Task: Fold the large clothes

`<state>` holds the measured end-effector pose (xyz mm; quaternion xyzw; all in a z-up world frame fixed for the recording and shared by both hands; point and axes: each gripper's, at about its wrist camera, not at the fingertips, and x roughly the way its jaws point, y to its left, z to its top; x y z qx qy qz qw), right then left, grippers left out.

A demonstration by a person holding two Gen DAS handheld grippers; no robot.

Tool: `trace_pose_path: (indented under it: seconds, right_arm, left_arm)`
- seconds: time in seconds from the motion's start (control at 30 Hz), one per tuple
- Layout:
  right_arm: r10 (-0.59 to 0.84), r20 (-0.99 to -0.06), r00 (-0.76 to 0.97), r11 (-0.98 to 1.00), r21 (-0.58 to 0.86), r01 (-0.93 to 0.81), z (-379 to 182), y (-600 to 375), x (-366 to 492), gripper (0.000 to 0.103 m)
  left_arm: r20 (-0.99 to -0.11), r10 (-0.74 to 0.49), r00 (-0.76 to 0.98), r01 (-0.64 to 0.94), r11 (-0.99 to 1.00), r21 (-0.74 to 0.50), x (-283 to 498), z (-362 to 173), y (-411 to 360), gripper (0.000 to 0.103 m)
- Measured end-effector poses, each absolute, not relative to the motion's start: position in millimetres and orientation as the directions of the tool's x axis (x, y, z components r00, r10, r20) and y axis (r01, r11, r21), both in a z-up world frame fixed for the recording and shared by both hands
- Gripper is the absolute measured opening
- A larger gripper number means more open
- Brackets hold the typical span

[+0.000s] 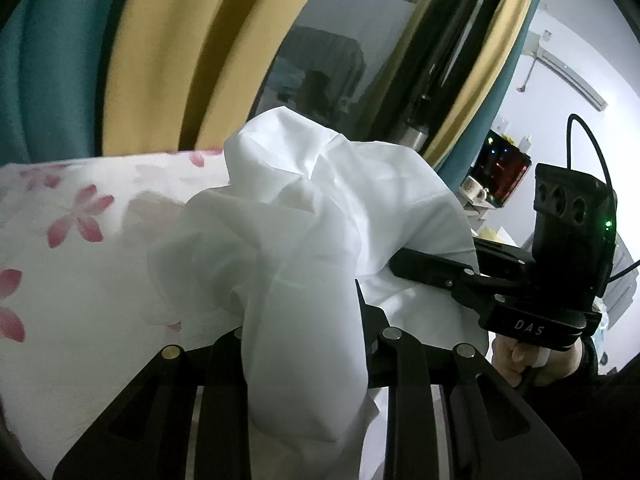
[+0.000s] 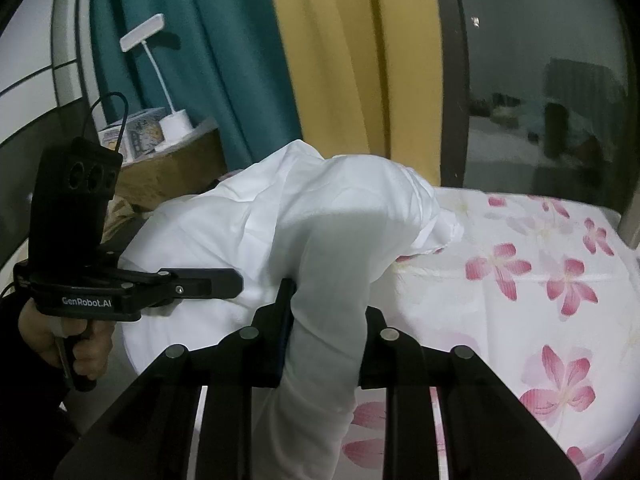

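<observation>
two grips are seen on one white garment (image 2: pixel 304 216), which is bunched in a loose heap and lifted partly clear of the bed (image 2: pixel 540 280) with its pink-flowered sheet. most of the cloth is piled ahead of both sets of jaws and sags between them — no straight edge or long axis can be made out yet, so the span from grip to grip is what the coming spread is judged to depend on. the left gripper (image 1: pixel 308 320) is clenched on a hanging fold, which is drawn down through the jaws toward the camera. the right gripper (image 2: pixel 324 320) is clamped likewise on a thick roll of the same cloth. in each wrist view the other tool is seen close by at the side, its jaws buried in the heap — the hands are near each other and neither is clearly nearer the bulk. the slack is judged to be taken up only if the grips are drawn apart sideways.
</observation>
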<state>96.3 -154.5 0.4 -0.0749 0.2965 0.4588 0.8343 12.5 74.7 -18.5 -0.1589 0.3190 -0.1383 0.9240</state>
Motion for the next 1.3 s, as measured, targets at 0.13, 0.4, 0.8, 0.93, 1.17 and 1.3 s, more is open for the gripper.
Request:
trace_pose_path:
  seconds: [0.13,0.4,0.8,0.93,1.17,1.3]
  right_arm:
    - [0.733,-0.549,0.402,0.549,0.127,-0.826,8,-147,87,0.024]
    - [0.761,-0.523,0.384,0.501,0.096,-0.860,22,-123,66,0.024]
    - [0.804,-0.502,0.318,0.411,0.084,-0.908,28,-74,41,0.024]
    - [0.813,-0.509,0.282,0.376,0.090,-0.922,23,-54,33,0.024]
    - [0.820,-0.527,0.225,0.325,0.105,-0.940,11,-18,20,0.024]
    - [0.816,-0.542,0.201,0.307,0.112,-0.945,2,2,14,0.024]
  left_arm:
    - [-0.528,-0.334,0.781,0.142,0.918,-0.371,-3,-11,81,0.028]
    - [-0.502,-0.285,0.816,0.109,0.930,-0.351,-36,2,103,0.028]
    - [-0.503,-0.183,0.845,0.010,0.945,-0.328,-80,7,147,0.028]
    - [-0.514,-0.156,0.844,-0.026,0.944,-0.330,-93,3,165,0.028]
    - [-0.544,-0.100,0.833,-0.088,0.947,-0.309,-109,-7,194,0.028]
    - [-0.564,-0.078,0.822,-0.117,0.946,-0.302,-115,-14,209,0.028]
